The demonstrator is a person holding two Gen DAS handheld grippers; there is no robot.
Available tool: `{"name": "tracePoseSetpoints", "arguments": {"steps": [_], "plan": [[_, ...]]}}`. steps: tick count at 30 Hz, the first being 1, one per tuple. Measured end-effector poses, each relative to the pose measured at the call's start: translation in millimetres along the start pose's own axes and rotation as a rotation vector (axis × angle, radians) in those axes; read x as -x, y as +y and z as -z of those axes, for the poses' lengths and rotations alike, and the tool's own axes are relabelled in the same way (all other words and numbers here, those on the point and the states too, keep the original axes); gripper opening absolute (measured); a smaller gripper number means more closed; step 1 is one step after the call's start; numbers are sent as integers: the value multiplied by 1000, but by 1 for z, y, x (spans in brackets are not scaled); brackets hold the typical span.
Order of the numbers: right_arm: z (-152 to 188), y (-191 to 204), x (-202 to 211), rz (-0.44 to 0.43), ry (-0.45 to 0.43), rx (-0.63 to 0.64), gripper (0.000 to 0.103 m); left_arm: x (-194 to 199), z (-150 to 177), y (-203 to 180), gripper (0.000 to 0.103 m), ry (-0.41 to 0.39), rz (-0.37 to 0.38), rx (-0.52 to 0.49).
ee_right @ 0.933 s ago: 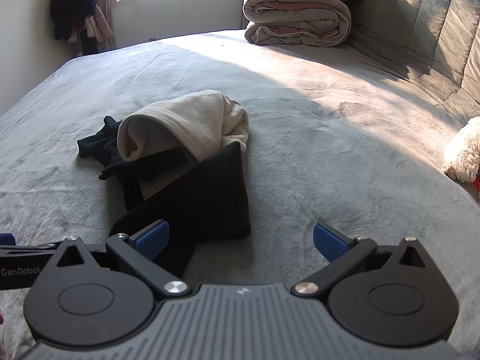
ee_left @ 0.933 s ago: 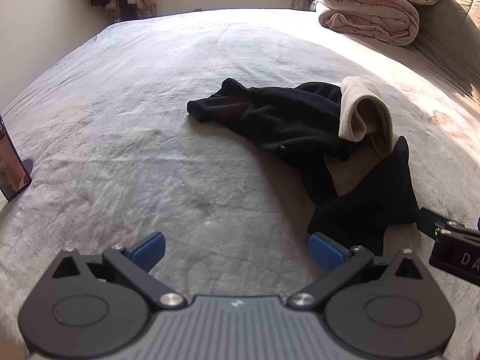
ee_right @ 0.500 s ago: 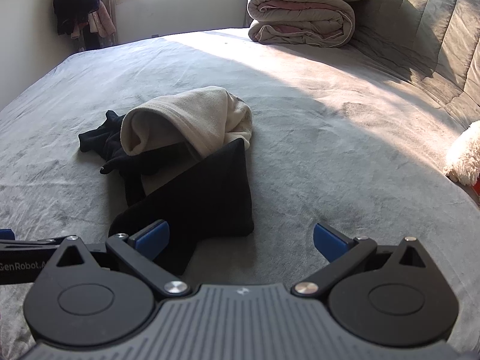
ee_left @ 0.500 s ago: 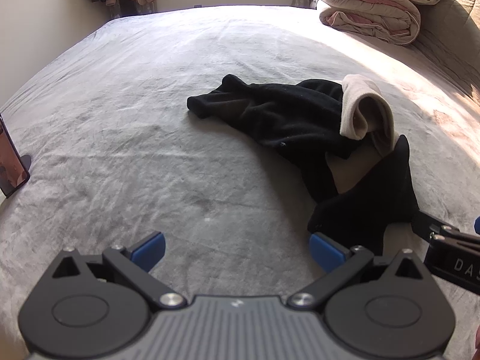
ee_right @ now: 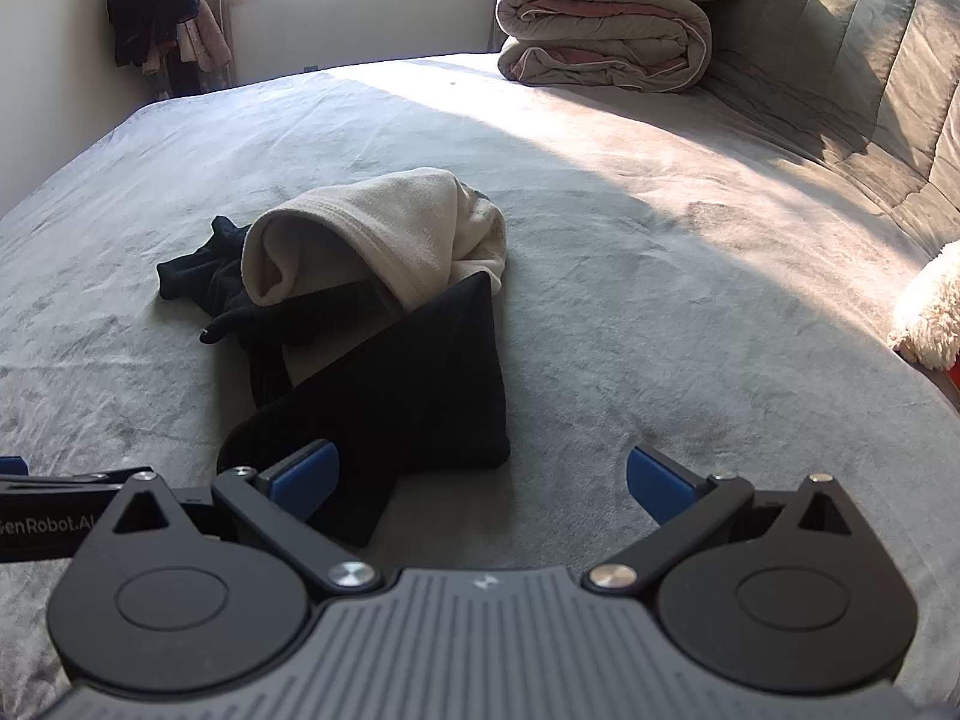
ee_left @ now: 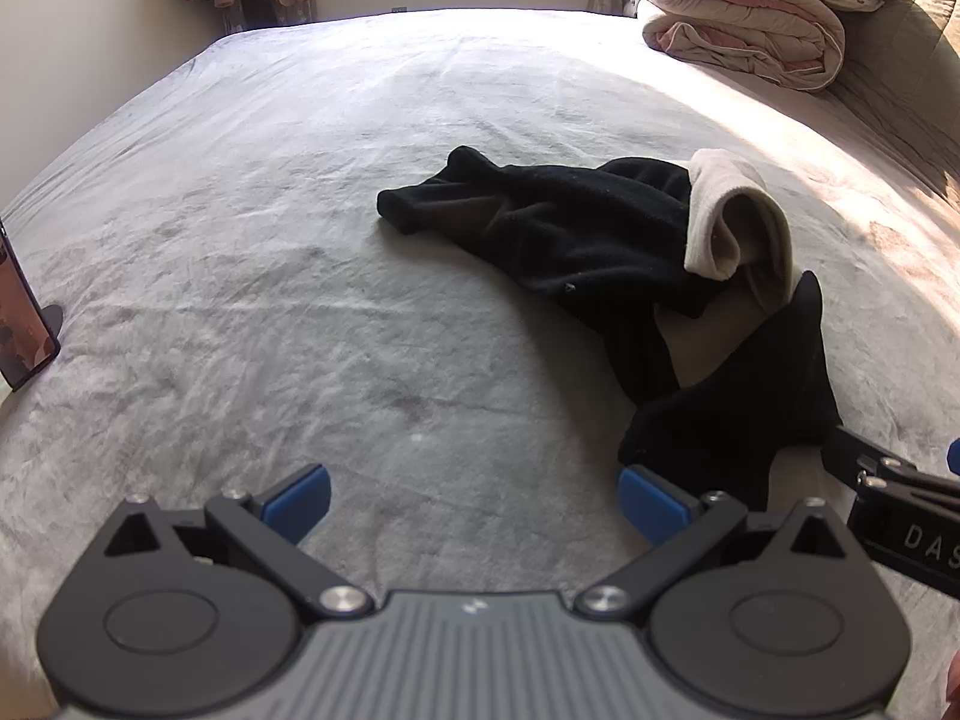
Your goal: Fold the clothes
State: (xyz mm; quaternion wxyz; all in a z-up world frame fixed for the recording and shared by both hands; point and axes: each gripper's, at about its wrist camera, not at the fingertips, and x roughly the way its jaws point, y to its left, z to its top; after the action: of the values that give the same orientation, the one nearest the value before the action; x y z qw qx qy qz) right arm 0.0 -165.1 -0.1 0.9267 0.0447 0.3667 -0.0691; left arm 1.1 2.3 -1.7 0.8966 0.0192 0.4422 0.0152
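While both the left gripper [ee_left: 474,495] and right gripper [ee_right: 483,474] hover with fingers wide and empty, grabbing the black garment [ee_right: 414,384] at twelve o'clock could drag the cream garment [ee_right: 384,234] lying on it.

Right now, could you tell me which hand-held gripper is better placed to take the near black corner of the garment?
Right, probably. The right hand-held gripper is open, with the garment's near black corner reaching between its fingers. The left hand-held gripper, also open, mostly faces bare bedspread.
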Motion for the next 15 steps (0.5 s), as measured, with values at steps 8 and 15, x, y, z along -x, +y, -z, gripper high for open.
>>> {"name": "tracePoseSetpoints", "arguments": {"steps": [8,15], "plan": [[0,-1,0,1,3,0,103,-1,-1,1,103,4,3,1],[-1,0,-1,1,5,3,103,-1,-1,2,103,5,4,1]]}}
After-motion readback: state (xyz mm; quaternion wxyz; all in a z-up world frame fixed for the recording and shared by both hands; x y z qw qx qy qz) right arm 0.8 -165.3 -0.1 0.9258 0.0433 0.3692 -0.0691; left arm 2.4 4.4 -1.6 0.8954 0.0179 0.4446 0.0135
